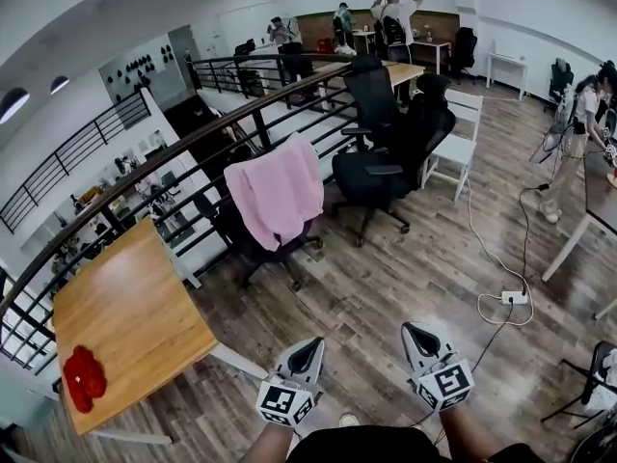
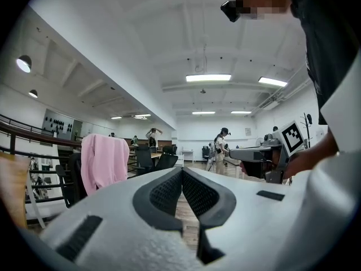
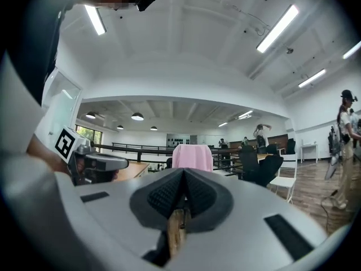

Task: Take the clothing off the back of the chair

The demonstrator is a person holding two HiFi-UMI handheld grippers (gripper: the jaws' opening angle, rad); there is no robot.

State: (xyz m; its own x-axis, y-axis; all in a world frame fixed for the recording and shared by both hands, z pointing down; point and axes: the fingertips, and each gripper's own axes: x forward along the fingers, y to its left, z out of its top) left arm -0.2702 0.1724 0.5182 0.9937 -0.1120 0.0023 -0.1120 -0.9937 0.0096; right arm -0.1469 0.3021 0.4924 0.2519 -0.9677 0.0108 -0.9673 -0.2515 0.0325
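Fingers [image 2: 164, 196] L+R shut — clothing [image 1: 280, 191] on chair [image 1: 258, 246]

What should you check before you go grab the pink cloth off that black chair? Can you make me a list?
1. The pink cloth hangs over the back of the black office chair: ok.
2. The left gripper is open to grab: not ok, its jaws are shut and empty.
3. The right gripper is open to grab: not ok, its jaws are shut and empty.
4. The chair is close enough to reach: not ok, it stands well ahead of both grippers.
5. The wooden floor on the way is free: ok; the white power strip lies off to the right.
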